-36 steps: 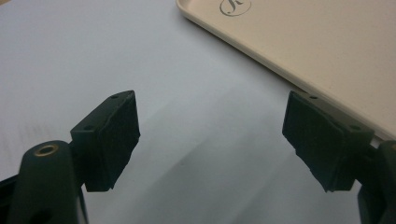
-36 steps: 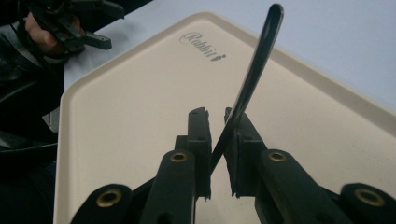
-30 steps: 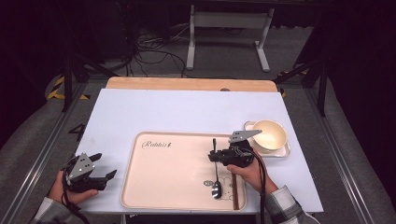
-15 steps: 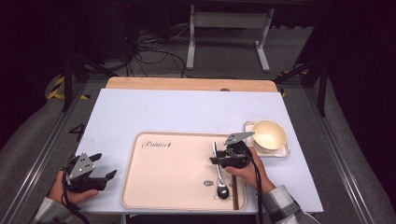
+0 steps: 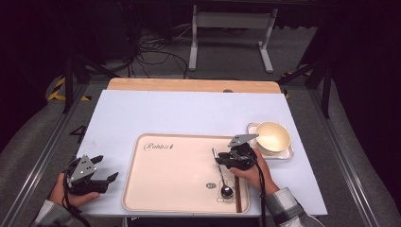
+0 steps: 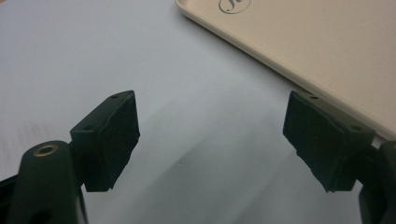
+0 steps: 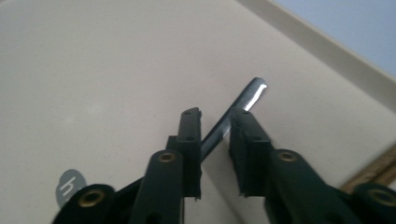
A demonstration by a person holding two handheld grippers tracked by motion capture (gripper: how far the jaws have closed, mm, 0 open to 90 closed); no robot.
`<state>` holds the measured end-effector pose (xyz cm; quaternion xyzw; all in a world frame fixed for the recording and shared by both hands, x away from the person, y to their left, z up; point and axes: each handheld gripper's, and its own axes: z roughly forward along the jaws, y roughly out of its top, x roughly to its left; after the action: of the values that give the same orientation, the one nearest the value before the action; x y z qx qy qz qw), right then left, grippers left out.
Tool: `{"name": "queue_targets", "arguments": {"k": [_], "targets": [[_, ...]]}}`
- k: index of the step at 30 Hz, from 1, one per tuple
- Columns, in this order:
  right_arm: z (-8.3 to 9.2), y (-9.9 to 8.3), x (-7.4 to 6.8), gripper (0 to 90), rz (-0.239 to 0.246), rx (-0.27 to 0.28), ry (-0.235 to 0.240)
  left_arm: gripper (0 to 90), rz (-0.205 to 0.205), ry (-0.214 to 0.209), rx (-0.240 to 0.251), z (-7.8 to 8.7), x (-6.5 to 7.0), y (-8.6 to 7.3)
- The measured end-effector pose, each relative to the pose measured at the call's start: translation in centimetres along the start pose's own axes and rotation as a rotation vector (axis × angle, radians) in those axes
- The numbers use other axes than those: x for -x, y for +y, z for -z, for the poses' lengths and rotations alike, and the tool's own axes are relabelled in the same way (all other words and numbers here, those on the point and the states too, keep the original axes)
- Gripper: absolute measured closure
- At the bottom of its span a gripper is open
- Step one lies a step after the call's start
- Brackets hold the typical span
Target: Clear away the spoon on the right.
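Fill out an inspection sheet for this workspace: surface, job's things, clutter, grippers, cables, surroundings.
Surface: white table, wooden strip at its far edge.
Job's things: spoon on the beige tray, handle between the right gripper's jaws; bowl on a small square dish at the right.
Clutter: nothing seen.
Grippers: left gripper open over bare table; right gripper closing on the spoon handle.
Cables: a tangle on the floor beyond the table.
Surroundings: dark room, metal stand behind.

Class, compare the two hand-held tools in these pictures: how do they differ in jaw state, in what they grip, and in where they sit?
1. The left tool has its jaws wide apart; the right tool has just been closing its jaws on the spoon handle.
2. The left tool holds nothing; the right tool grips the spoon.
3. The left tool sits over the white table, beside the tray; the right tool is over the tray.
Both have black jaws and are hand-held.
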<state>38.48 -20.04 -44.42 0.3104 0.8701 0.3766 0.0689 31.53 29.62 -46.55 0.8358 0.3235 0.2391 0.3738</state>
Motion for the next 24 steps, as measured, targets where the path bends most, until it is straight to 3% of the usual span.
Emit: {"name": "queue_targets", "arguments": {"k": [6,13,20,24], "targets": [[-0.5,0.1,-0.9,86.2,0.073,-0.030,0.042,19.3,0.001,0.002,0.001,0.0,0.0,0.0],[-0.6,0.0,-1.2,87.2,0.098,-0.057,0.039,19.3,0.001,0.003,0.002,0.1,0.0,0.0],[0.3,-0.5,-1.7,86.0,0.109,-0.084,0.003,19.3,-0.002,0.007,0.008,0.2,0.0,0.0],[0.7,-1.1,-2.8,86.7,0.131,-0.101,0.025,19.3,0.002,0.007,0.009,0.3,0.0,0.0]]}}
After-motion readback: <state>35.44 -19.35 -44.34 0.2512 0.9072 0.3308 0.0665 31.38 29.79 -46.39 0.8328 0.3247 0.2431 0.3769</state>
